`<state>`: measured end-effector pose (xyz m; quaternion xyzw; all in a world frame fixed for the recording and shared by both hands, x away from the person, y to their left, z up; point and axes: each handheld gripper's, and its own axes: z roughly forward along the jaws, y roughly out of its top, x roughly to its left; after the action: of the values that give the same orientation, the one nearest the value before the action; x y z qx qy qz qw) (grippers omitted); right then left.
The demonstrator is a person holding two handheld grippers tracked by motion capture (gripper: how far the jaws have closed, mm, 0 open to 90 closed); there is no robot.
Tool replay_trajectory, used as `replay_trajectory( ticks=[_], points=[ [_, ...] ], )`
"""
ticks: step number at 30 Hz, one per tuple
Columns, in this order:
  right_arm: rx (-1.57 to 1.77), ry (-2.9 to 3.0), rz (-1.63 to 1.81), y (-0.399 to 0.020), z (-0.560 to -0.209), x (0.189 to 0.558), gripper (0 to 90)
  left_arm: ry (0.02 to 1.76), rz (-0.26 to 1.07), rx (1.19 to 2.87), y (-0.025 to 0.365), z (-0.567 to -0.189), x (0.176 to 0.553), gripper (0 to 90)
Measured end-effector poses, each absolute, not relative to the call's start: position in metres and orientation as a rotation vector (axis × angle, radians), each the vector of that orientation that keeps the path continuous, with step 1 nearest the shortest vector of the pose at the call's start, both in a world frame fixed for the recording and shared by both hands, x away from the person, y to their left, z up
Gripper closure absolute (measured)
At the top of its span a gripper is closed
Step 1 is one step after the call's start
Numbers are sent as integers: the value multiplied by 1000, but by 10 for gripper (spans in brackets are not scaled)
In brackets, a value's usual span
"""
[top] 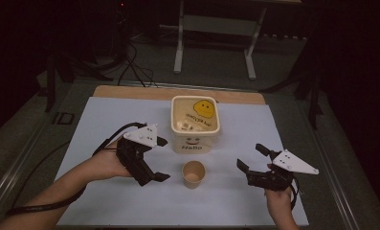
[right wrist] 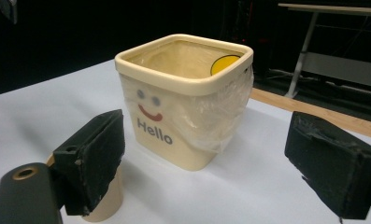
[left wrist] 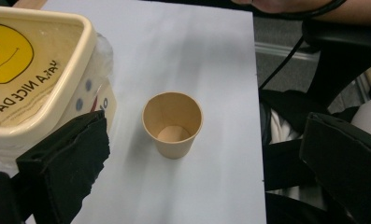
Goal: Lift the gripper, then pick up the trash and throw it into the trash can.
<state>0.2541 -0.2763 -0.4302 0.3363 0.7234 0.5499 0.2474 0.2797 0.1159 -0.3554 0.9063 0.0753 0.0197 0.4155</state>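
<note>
A cream square bin [top: 195,122] lined with a clear plastic bag stands at the middle back of the pale mat [top: 106,120]. It has a yellow smiley inside and "Hello" on its front. An empty tan paper cup [top: 194,174] stands upright just in front of it. My left gripper [top: 161,159] is open to the left of the cup, jaws pointing at it with nothing held. My right gripper [top: 251,157] is open to the right of the cup. In the left gripper view the cup [left wrist: 172,123] stands ahead between the jaws, beside the bin [left wrist: 33,79]. In the right gripper view the bin [right wrist: 183,112] faces me, and the left jaw partly hides the cup [right wrist: 106,200].
A wooden strip [top: 178,92] runs along the mat's far edge. Beyond it on the dark floor are a white table frame [top: 216,28] and loose cables [top: 135,67]. Bare mat lies on both sides of the bin and in front of the cup.
</note>
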Motion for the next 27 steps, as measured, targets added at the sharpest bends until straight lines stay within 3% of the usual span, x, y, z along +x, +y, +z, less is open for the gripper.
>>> replay_trajectory(
  ticks=[27],
  points=[
    [915,1991,1488,-276,-431,255,120,64,38,2536,54,-364,283,24]
  ],
)
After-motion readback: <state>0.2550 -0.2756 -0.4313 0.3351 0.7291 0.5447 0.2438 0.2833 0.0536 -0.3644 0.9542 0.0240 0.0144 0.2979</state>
